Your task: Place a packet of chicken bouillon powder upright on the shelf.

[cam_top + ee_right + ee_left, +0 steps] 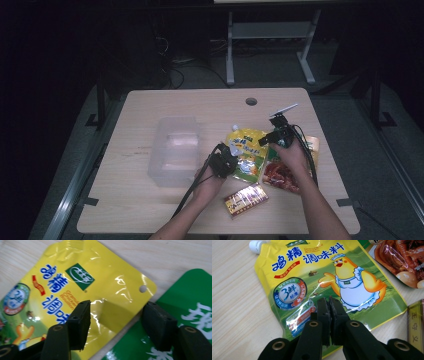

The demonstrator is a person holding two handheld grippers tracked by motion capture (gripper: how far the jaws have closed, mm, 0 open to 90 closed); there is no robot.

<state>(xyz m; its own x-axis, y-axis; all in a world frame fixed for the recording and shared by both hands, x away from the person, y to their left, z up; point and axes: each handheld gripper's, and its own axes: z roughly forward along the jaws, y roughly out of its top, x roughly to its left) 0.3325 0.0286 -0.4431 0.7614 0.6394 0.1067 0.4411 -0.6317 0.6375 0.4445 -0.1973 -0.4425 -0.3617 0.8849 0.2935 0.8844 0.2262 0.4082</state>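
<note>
Two grippers over yellow pouch (332,285): left gripper (329,305) jaws pressed together; right gripper (120,322) spread; green pack (180,315) cropped.

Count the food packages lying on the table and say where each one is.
3, as far as shows: a yellow spouted chicken-bouillon pouch at the centre, a green-topped packet of braised food overlapping its right edge, and a small red-and-gold box nearer the person. More could hide beneath.

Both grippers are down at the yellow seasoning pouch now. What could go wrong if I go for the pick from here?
1. The right gripper, jaws open, straddles the yellow pouch's corner where it overlaps the green packet; closing may catch both.
2. The left gripper is shut over the glossy pouch face and holds nothing, so a one-sided lift could let the pouch sag or slip.
3. The clear container sits close beside the left hand; a swing could bump it.
</note>
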